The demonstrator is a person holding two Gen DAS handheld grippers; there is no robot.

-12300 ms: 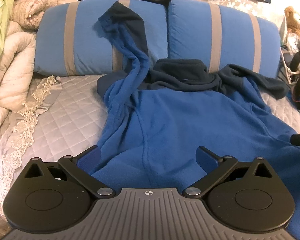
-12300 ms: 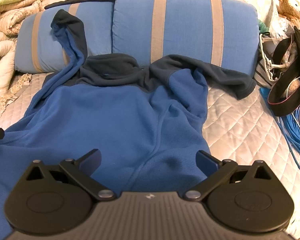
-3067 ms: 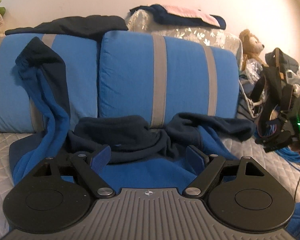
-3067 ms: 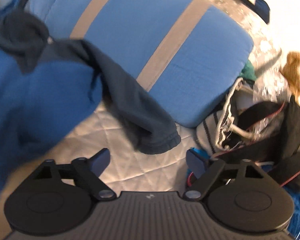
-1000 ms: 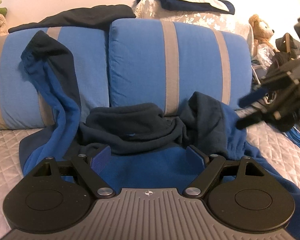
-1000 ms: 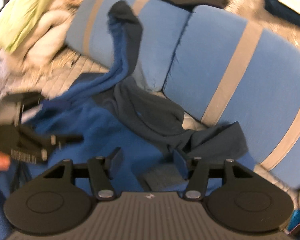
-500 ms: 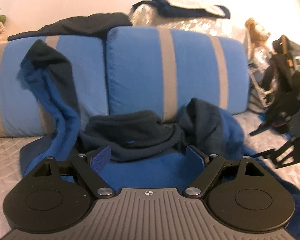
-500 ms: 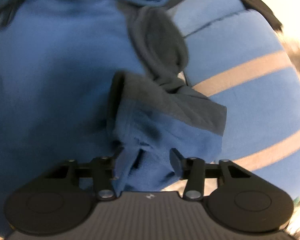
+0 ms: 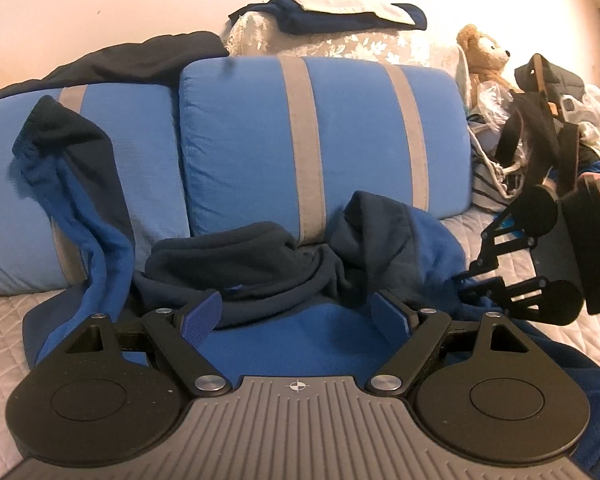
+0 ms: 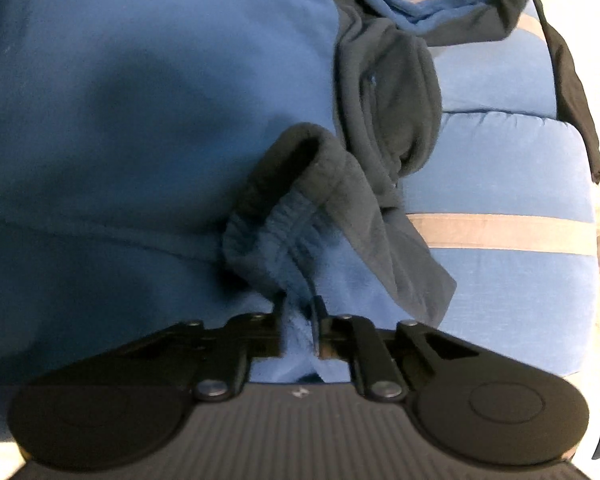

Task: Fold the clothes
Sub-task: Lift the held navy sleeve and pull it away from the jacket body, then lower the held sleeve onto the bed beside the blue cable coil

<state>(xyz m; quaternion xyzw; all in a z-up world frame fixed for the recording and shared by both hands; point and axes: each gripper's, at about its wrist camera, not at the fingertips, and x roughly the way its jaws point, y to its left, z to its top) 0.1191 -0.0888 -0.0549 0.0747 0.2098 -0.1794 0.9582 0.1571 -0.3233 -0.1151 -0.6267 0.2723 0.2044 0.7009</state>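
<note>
Right gripper (image 10: 299,322) newly clamped on sleeve (image 10: 324,216)

Fleece jacket (image 9: 300,332): its near part is hidden behind the left tongs (image 9: 298,320) body; the lower right runs off the picture's edge.
Right sleeve end (image 10: 300,232): the pinched part is covered by the right tongs (image 10: 298,328) fingers, in the right wrist view.
Right tongs fingertips (image 9: 460,286): in the left wrist view, buried in blue fleece, contact hidden.
Hand on the right tongs: only a pink sliver at the right edge.
Clutter beside the teddy bear (image 9: 486,56): too tangled to tell apart.
Left pillow (image 9: 140,152): cut off at the left edge, partly covered by the left sleeve (image 9: 80,200).
</note>
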